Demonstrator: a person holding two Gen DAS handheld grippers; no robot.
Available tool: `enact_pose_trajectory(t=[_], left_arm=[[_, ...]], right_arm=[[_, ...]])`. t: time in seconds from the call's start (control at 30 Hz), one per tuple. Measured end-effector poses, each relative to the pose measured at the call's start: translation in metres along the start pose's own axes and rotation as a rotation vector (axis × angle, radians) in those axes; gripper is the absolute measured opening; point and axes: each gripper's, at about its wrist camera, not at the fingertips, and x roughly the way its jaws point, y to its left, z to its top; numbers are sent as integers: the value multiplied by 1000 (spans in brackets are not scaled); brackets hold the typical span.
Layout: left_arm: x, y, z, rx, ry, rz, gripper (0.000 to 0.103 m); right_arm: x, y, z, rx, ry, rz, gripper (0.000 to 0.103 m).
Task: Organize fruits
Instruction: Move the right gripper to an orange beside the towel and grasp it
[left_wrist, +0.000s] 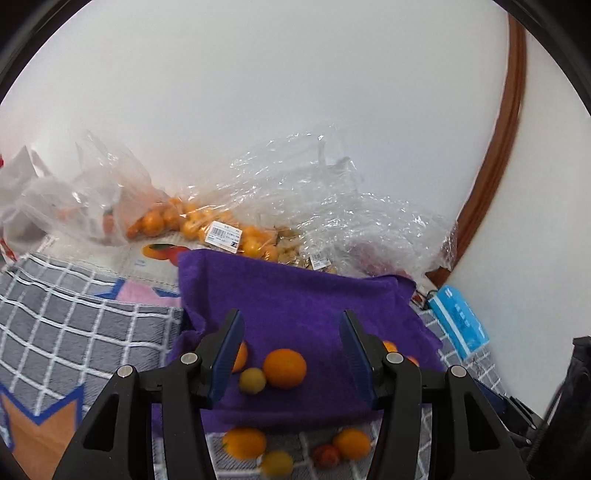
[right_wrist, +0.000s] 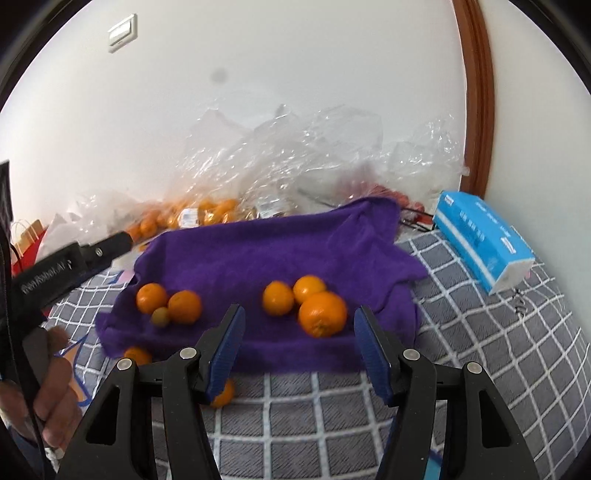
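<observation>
A purple towel (right_wrist: 280, 251) lies on a grey checked cloth. In the right wrist view it bears two groups of fruit: two oranges (right_wrist: 184, 306) with a small greenish fruit (right_wrist: 161, 316) on the left, and three oranges (right_wrist: 322, 314) on the right. My right gripper (right_wrist: 300, 325) is open and empty, just in front of the towel. My left gripper (left_wrist: 291, 332) is open and empty above the towel (left_wrist: 295, 295), over an orange (left_wrist: 284, 368) and a small yellow fruit (left_wrist: 252, 381). Loose oranges (left_wrist: 244, 442) and a red fruit (left_wrist: 326, 455) lie on the cloth below it.
Clear plastic bags (left_wrist: 314, 206) of oranges and other fruit are piled against the white wall behind the towel. A blue tissue pack (right_wrist: 484, 247) lies at the right by a brown door frame (right_wrist: 478, 92). Two loose oranges (right_wrist: 137, 355) lie off the towel's front left edge.
</observation>
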Motion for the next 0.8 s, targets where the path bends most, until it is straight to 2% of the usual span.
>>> enact_pose_trajectory(t=[0.13,0.23,0.33,0.5,0.6,0.67,0.8], left_arm=[[-12,25,-12,34,78,89,54],[-15,51,-26,9,132,136,54],[-17,74,-44,-34,192,165,54],[-19,80,-68,-14,174,188,54],[-9,78,-71,2,216,211,54],[-11,79,-73,1,210,218,54],[-12,82,-73,-25,212,189,54]], right_arm=[[1,12,-15,-11,45,31,61],[6,23,-29,-48,88,42,61],[11,29,-41,-47,125,78,55],[16,42,-51,-66,133,107,46],[21,49,-50,-75,147,127,40],[25,55,-48,-98,157,128,37],[37,62,-44,-118,170,130,32]])
